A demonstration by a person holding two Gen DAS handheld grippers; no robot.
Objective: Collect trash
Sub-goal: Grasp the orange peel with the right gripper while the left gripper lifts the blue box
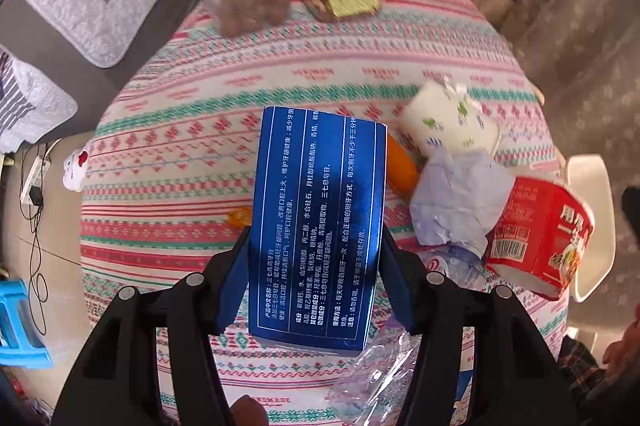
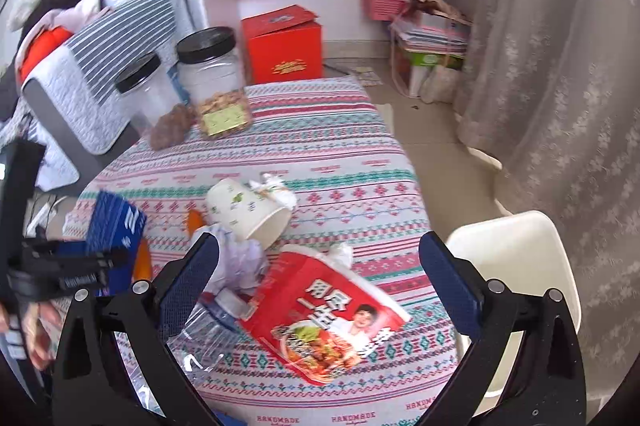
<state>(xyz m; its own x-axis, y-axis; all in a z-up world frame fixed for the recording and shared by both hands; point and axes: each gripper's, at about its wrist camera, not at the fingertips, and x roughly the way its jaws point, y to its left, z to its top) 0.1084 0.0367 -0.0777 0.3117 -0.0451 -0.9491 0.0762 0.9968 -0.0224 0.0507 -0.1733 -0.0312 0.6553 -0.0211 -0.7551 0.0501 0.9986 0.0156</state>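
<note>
Blue carton: your left gripper (image 1: 316, 274) has the toothpaste box (image 1: 318, 222) clamped across its narrow sides, jaws part-way in, lower half only; the long upper end stands free, so a quick swing could lever it out of the pads.
Lift clearance: the box looks raised off the patterned worktop (image 1: 192, 161); its bottom corner hangs just above a crushed clear plastic bottle (image 1: 372, 374); drag low and you may sweep that off the edge.
Right jaws: your right gripper (image 2: 320, 286) stands wide, holding nothing; it hovers over the red instant-noodle bowl (image 2: 328, 322) lying on its side.
Bowl risk: the bowl is broad and thin-walled; closing on its flank could buckle it or squirt it sideways towards the white chair (image 2: 520, 258).
Neighbours: crumpled paper (image 2: 240, 262) and a tipped paper cup (image 2: 248, 214) sit touching or just beside the bowl; a careless approach knocks them about.
Bin: no trash container shows in either view; you cannot yet tell where to carry things.
</note>
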